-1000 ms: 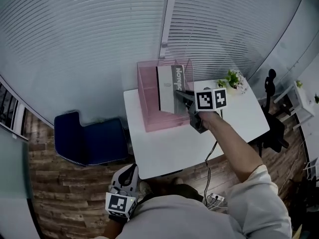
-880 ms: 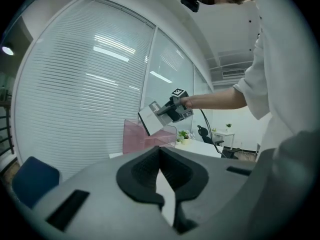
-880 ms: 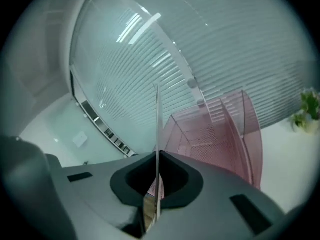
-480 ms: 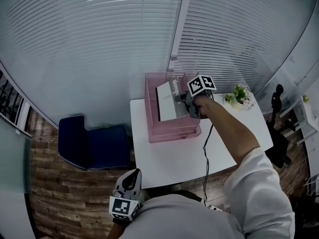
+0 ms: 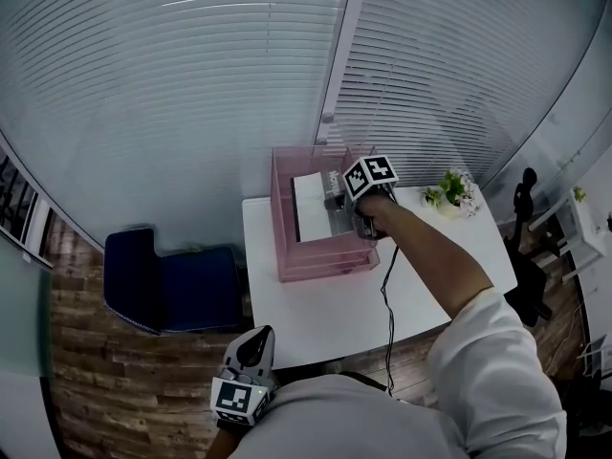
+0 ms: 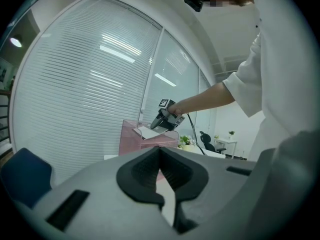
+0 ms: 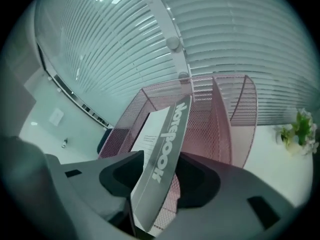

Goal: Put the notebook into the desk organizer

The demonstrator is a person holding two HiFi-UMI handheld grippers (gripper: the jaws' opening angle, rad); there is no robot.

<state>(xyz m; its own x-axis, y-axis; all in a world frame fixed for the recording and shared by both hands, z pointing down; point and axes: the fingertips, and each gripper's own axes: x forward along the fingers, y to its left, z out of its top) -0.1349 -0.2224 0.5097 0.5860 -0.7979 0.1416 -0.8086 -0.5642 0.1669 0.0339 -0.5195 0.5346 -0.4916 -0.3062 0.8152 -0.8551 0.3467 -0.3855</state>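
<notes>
Though near organizer, plant apart.

Place: office. Evidence: white desk set against curved glass partitions fitted with slatted blinds; pink mesh desk organizer and small potted plant on the desk; blue upholstered chair alongside; black swivel chair beyond; wood-plank floor.

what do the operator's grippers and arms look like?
Left gripper and right gripper: grey bodies, black pads, black-and-white marker cube each. Black cable off the right. White sleeve. Right jaws just opened; notebook between them.
</notes>
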